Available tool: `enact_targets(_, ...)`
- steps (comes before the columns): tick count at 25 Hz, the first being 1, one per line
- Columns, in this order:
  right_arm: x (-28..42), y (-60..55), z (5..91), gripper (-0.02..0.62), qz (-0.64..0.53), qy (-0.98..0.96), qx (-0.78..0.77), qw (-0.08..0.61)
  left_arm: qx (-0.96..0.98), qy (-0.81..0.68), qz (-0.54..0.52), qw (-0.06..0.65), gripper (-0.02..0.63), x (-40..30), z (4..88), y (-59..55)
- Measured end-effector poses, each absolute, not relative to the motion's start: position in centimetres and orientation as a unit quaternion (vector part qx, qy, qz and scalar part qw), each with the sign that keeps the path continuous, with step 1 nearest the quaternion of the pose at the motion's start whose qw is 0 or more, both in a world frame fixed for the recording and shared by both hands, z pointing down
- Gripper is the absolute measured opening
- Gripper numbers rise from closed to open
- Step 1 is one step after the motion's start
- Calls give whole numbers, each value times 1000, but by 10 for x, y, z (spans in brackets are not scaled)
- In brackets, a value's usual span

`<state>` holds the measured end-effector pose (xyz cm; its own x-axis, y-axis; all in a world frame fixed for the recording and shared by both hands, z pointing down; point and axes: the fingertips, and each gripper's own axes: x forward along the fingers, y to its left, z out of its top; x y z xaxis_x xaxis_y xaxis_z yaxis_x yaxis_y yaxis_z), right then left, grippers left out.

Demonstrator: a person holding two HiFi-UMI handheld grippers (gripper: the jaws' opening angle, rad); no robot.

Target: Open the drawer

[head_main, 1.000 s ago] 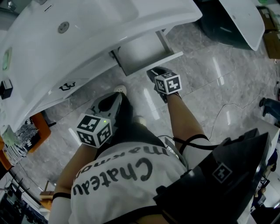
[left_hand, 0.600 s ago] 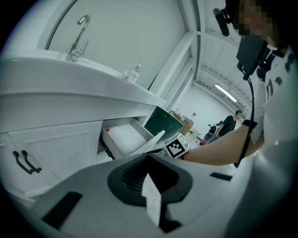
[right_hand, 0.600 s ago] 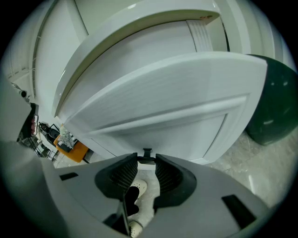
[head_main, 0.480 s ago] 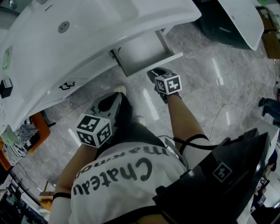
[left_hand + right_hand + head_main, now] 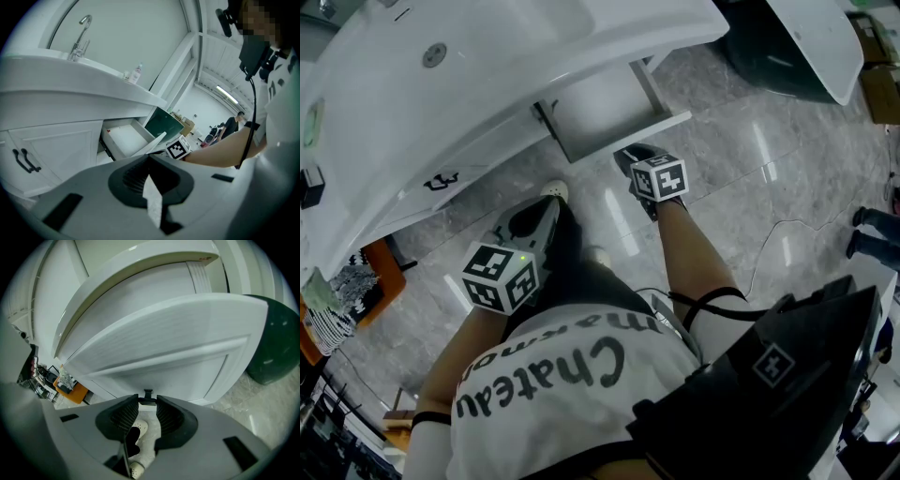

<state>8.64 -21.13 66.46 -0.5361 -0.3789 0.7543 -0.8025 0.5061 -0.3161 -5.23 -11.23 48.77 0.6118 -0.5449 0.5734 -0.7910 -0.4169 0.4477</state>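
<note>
The white drawer (image 5: pixel 598 105) of the vanity cabinet stands pulled out under the basin. Its front panel (image 5: pixel 178 348) fills the right gripper view, with a small black handle (image 5: pixel 148 397) at its lower edge. My right gripper (image 5: pixel 146 409) is shut on that handle, both ribbed pads (image 5: pixel 125 417) against it; in the head view it (image 5: pixel 630 157) sits at the drawer's front edge. My left gripper (image 5: pixel 546 204) hangs back near my knee, apart from the cabinet, jaws together and empty (image 5: pixel 149 161). From there the open drawer (image 5: pixel 123 140) shows as empty.
A cabinet door with a black handle (image 5: pixel 23 161) lies left of the drawer. A faucet (image 5: pixel 79 41) and a small bottle (image 5: pixel 136 74) stand on the basin top (image 5: pixel 441 103). A dark green bin (image 5: pixel 274 348) stands to the right, an orange stool (image 5: pixel 380 267) to the left. My shoes (image 5: pixel 139 446) are on the grey tile floor.
</note>
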Motion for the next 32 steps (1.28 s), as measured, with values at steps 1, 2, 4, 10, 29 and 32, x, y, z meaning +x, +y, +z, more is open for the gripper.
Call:
enact_targets(1,87,-211,665,127,337,-809,365,314,824,-405,172,357,9,-51,488,-112)
enact_targets(2,88,-210,665,127,338,-808,365,315,824,-405,172,357,8,-51,488,-112)
enact_targets(4,90,-210,666,127,338,-809,365,315,824,-406,171,357,8,-50,488,-112)
enact_targets(10,89,-208,665,127,338,-810,361,315,821,-410,173,357,8,-55,489,-108)
enact_targets(29,87,-208,665,127,341,-814,359,303,820,-413,173,356,8,-60,488,-111)
enact_targets(32,87,-208,665,127,339,-818,353,303,819,-414,175,356,8,-60,489,-109)
